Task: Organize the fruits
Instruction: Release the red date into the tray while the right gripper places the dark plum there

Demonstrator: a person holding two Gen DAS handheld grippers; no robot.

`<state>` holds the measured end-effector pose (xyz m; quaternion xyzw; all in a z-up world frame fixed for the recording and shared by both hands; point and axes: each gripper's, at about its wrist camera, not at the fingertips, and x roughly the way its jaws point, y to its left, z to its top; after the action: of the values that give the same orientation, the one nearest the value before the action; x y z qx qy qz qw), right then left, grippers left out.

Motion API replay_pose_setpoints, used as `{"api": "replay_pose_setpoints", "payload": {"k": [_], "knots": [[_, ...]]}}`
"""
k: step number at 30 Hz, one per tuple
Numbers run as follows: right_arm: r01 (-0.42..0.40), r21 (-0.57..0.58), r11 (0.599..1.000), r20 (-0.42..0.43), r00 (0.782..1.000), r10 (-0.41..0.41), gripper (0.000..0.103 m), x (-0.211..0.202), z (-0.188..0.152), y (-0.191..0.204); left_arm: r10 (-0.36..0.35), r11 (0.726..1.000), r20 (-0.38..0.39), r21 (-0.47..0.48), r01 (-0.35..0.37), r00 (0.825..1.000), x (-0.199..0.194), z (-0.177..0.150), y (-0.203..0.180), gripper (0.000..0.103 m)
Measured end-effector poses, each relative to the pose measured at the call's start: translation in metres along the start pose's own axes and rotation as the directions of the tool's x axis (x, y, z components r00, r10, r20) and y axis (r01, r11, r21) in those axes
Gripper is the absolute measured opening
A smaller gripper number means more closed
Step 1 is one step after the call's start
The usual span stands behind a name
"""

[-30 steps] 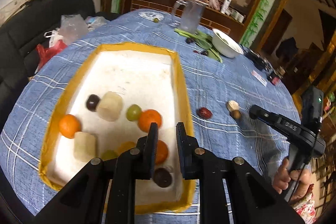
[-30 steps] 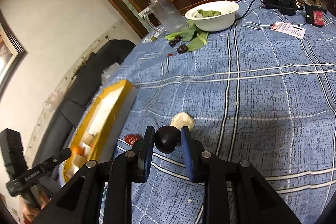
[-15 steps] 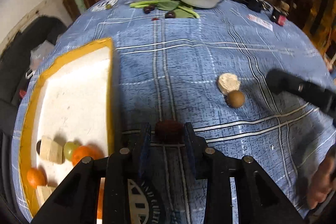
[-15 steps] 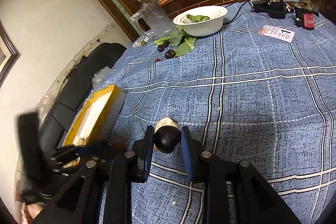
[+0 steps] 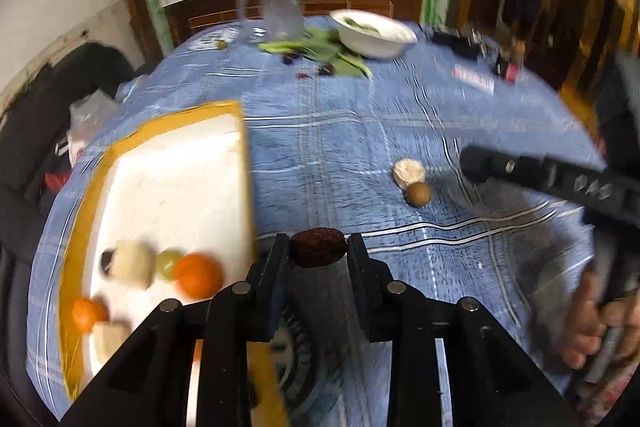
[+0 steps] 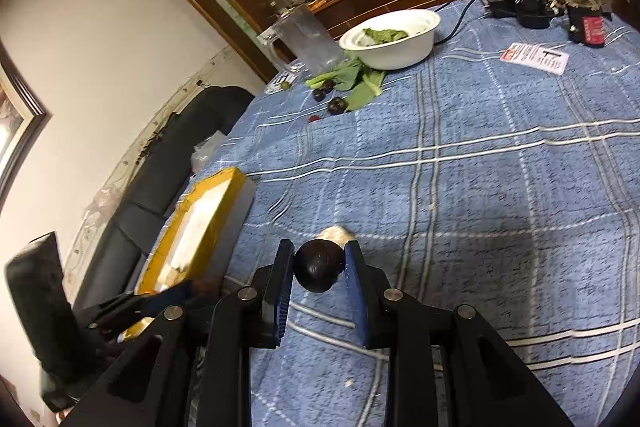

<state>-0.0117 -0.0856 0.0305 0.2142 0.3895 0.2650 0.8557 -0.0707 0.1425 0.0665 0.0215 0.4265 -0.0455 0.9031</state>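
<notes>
My left gripper (image 5: 318,247) has a wrinkled dark red fruit (image 5: 318,251) filling the gap between its closing jaws, the pads touching both ends, just right of the tray's edge. The yellow-rimmed white tray (image 5: 180,115) holds oranges (image 5: 199,275), a green grape (image 5: 167,263), pale chunks and a dark fruit. My right gripper (image 6: 319,265) is shut on a dark round fruit (image 6: 319,273) low over the cloth. A pale cut piece (image 6: 334,233) lies right behind it. In the left wrist view, the brown round fruit (image 5: 418,194) shows beside that pale piece (image 5: 409,173).
A blue checked cloth (image 6: 480,187) covers the round table. At the far side stand a white bowl (image 6: 390,41) of greens, a glass jug (image 6: 308,39), leaves with dark plums (image 6: 336,105), a card (image 6: 536,55) and black devices (image 6: 532,7). A black sofa (image 6: 180,147) runs along the left.
My left gripper swung right from above the tray onto the cloth and took the dark red fruit between its fingers. The right gripper kept its fruit and barely moved.
</notes>
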Motion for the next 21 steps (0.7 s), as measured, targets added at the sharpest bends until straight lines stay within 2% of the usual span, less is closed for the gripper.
{"api": "replay_pose_setpoints", "payload": {"k": [2, 5, 9, 11, 17, 20, 21], "knots": [[-0.043, 0.003, 0.999, -0.010, 0.999, 0.043, 0.028, 0.000, -0.003, 0.007, -0.013, 0.998, 0.019, -0.067, 0.014, 1.000, -0.017, -0.008, 0.023, 0.028], [-0.105, 0.016, 0.994, -0.025, 0.994, 0.105, 0.028, 0.002, -0.006, 0.020, 0.007, 0.985, 0.032, -0.171, -0.002, 0.999, -0.034, -0.025, 0.064, 0.028], [-0.119, -0.039, 0.992, -0.051, 0.992, 0.117, 0.028, 0.011, -0.013, 0.057, 0.053, 0.948, -0.012, -0.314, -0.054, 0.999, -0.033, -0.050, 0.121, 0.028], [-0.133, -0.071, 0.989, -0.092, 0.988, 0.127, 0.028, 0.025, -0.018, 0.083, 0.062, 0.931, -0.029, -0.358, -0.068, 0.998, -0.029, -0.061, 0.137, 0.028], [-0.100, -0.244, 0.965, -0.190, 0.980, 0.053, 0.029, 0.078, -0.028, 0.163, 0.066, 0.941, 0.002, -0.333, -0.061, 0.998, -0.031, -0.066, 0.134, 0.028], [-0.059, -0.307, 0.950, -0.211, 0.977, -0.008, 0.029, 0.105, -0.030, 0.187, 0.047, 0.944, 0.009, -0.326, -0.041, 0.999, -0.029, -0.067, 0.131, 0.029], [-0.042, -0.322, 0.946, -0.217, 0.976, -0.030, 0.029, 0.114, -0.030, 0.192, 0.039, 0.944, 0.015, -0.330, -0.032, 0.999, -0.030, -0.068, 0.131, 0.033]]}}
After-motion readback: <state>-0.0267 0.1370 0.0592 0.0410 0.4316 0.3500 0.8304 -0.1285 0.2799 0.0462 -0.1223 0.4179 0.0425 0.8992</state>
